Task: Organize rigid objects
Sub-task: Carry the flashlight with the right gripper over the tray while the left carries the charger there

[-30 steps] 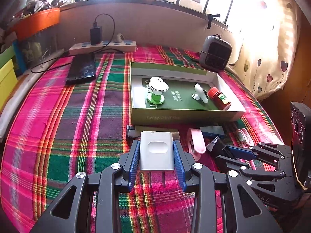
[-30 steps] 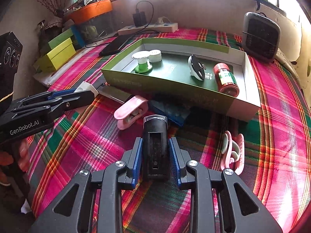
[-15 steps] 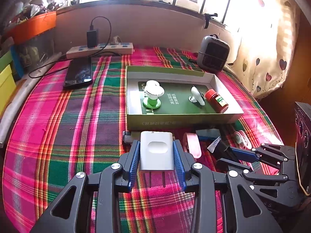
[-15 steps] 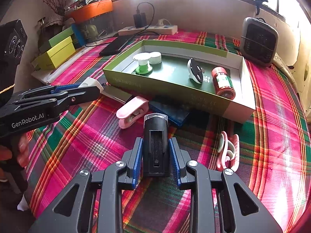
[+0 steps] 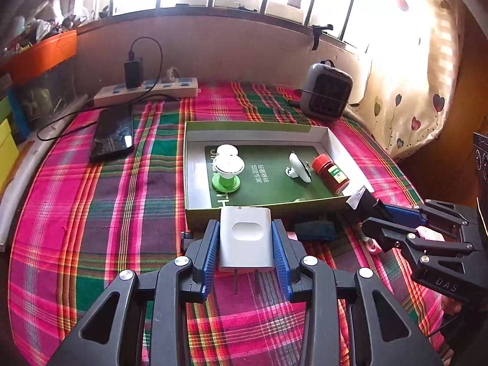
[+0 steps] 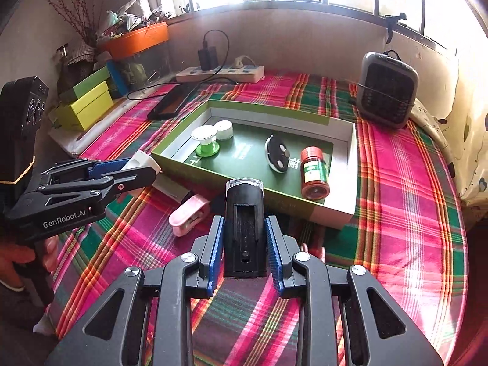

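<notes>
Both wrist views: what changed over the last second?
Both hands lifted their loads toward the green cardboard tray. Left gripper stays shut on the white plug adapter, right gripper on the black rectangular device. Nothing released; tray contents and pink clip unmoved.

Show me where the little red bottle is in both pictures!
Left wrist view: the red bottle lies on its side at the right end of the green box, beside the white round thing.
Right wrist view: the red bottle lies near the box's right front corner, just past the black light.
Shared landmark: the grey heater behind the box.
</notes>
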`<state>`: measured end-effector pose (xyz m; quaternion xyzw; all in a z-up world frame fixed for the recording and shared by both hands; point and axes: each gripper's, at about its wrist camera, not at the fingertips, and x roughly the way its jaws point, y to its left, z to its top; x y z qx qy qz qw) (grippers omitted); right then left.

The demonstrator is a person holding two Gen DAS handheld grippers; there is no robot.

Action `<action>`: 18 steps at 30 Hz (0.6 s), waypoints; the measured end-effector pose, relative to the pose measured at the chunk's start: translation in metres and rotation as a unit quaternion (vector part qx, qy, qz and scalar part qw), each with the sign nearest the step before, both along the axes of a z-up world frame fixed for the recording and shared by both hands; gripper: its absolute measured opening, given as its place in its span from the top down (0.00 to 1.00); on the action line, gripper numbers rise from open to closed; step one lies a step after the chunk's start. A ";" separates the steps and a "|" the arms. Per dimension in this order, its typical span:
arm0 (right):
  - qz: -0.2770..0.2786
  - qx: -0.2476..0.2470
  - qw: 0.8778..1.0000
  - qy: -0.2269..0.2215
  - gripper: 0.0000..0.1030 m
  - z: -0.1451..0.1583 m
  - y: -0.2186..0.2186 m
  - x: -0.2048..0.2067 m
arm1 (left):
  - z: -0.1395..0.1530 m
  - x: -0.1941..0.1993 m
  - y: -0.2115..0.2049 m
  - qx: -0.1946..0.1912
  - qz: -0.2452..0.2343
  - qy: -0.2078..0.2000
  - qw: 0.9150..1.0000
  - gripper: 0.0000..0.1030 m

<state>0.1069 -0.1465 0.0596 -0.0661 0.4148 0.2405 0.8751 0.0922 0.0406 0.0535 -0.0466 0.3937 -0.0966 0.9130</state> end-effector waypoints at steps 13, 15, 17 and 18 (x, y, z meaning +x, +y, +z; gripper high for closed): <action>-0.018 -0.001 1.000 -0.016 0.73 0.024 -0.021 0.052 | 0.005 0.029 -0.011 0.001 -0.013 0.000 1.000 0.68; -0.018 -0.004 1.000 -0.016 0.73 0.025 -0.023 0.061 | 0.005 0.035 -0.014 0.000 -0.017 0.000 1.000 0.68; -0.019 -0.008 1.000 -0.014 0.73 0.025 -0.024 0.071 | 0.004 0.040 -0.016 0.000 -0.018 0.002 1.000 0.68; -0.019 -0.008 1.000 -0.012 0.73 0.024 -0.025 0.076 | 0.003 0.043 -0.017 0.000 -0.020 0.002 1.000 0.68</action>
